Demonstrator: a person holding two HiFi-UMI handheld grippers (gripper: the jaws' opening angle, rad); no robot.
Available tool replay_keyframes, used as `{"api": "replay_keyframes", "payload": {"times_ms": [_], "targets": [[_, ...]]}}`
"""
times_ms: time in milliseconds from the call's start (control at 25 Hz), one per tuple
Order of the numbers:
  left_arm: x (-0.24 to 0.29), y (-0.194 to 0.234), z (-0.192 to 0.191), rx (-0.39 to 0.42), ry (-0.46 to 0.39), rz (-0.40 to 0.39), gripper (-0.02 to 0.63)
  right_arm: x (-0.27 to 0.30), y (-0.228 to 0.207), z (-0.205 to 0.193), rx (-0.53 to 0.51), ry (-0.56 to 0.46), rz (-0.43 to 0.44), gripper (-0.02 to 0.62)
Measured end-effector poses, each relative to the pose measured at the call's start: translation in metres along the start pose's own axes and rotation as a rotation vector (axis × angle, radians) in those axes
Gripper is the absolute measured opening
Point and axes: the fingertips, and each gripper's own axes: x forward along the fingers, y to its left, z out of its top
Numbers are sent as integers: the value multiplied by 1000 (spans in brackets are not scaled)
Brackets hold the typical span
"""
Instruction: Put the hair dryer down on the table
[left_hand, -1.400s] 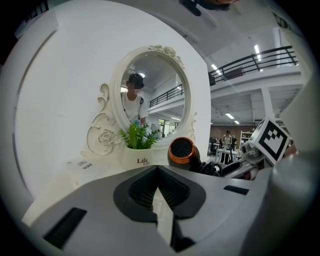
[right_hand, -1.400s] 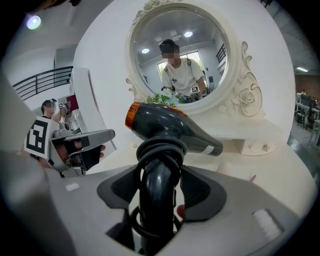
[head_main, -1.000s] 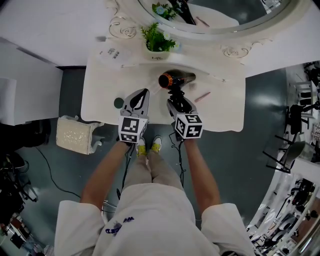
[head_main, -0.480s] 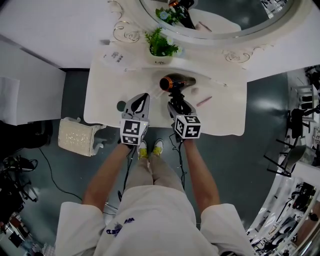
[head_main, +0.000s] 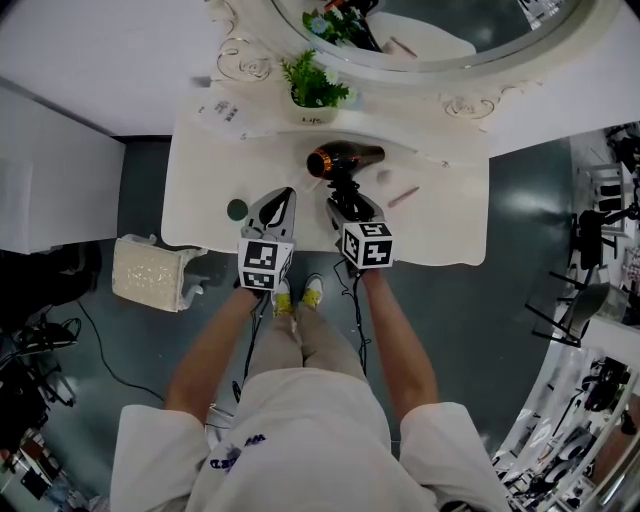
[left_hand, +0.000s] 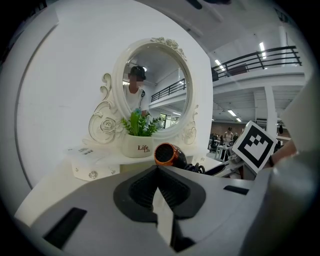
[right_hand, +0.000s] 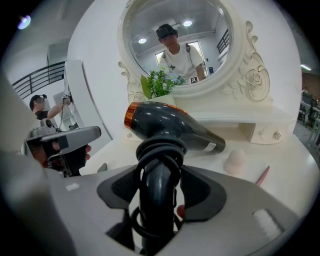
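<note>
Up close, right hand-held gripper (right_hand: 160, 179) clamps hair dryer (right_hand: 175, 127); left hand-held gripper (left_hand: 158, 172) seemingly closed.

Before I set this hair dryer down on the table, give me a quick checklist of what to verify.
1. Grip: the right gripper has its fingers clamped on the hair dryer at the handle: ok.
2. Cord coiled round the handle: ok.
3. Landing spot: bare table ahead, with the pink sponge and pink pen off to the right: ok.
4. Left gripper shut, empty, off to the left: ok.
5. Gap left between dryer and table: cannot tell.
</note>
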Motion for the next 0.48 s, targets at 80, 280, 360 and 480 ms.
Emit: {"api": "replay_keyframes", "payload": {"times_ms": [80, 280, 360, 480], "targets": [[1, -1, -2, 2, 4, -6, 8, 3, 0, -2, 5, 5, 3, 264], [2, 1, 0, 5, 5, -10, 8, 11, 3, -8, 5, 34, 5, 264], [2, 2, 2, 4, 5, -10, 8, 13, 3, -10, 6, 42, 3, 264], [2, 5, 2, 5, 6, -7, 8, 16, 5, -11, 9, 50, 4, 264]]}}
